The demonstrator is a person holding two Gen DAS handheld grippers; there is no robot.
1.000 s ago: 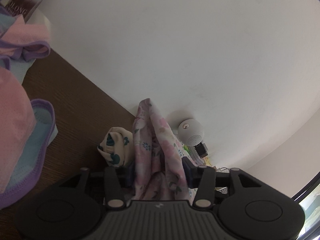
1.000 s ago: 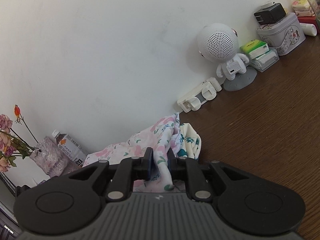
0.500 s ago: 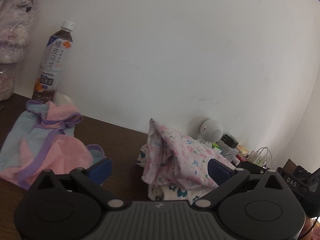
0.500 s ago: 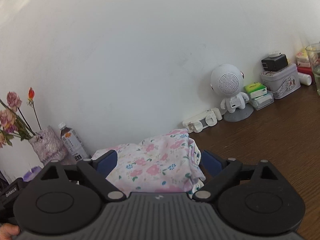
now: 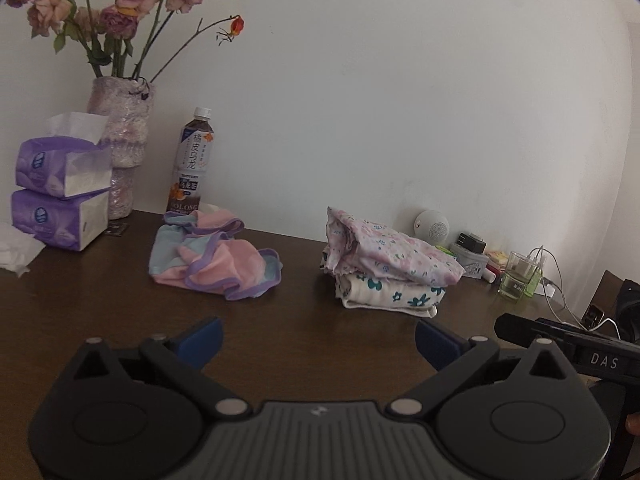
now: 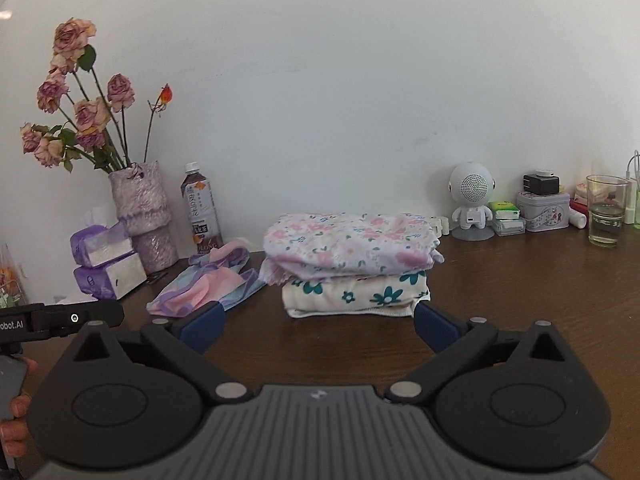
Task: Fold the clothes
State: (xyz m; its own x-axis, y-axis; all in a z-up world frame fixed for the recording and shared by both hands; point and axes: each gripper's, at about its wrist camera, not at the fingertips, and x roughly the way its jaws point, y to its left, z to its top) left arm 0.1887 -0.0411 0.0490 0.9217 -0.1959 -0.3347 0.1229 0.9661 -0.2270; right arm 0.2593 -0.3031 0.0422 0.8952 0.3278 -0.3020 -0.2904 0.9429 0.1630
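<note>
A folded pink floral garment [image 6: 352,246] [image 5: 392,250] lies on top of a folded cream garment with teal flowers [image 6: 356,294] [image 5: 390,294], a neat stack on the dark wooden table [image 6: 520,300]. Left of the stack lies a crumpled pink, light-blue and purple garment [image 5: 212,260] [image 6: 204,284]. My left gripper [image 5: 318,338] is open and empty, drawn back from the clothes. Just in front of the stack, my right gripper [image 6: 316,324] is open too, holding nothing.
Along the wall stand a vase of dried roses [image 6: 140,216], a tea bottle [image 6: 202,210], two purple tissue packs [image 5: 60,196], a white robot-shaped speaker [image 6: 472,200], a tin [image 6: 542,212] and a glass of water [image 6: 606,210]. A hand [image 6: 14,408] shows at the lower left.
Both grippers were shut on the pink floral garment; they opened, left it on the cream garment, and drew back from the stack.
</note>
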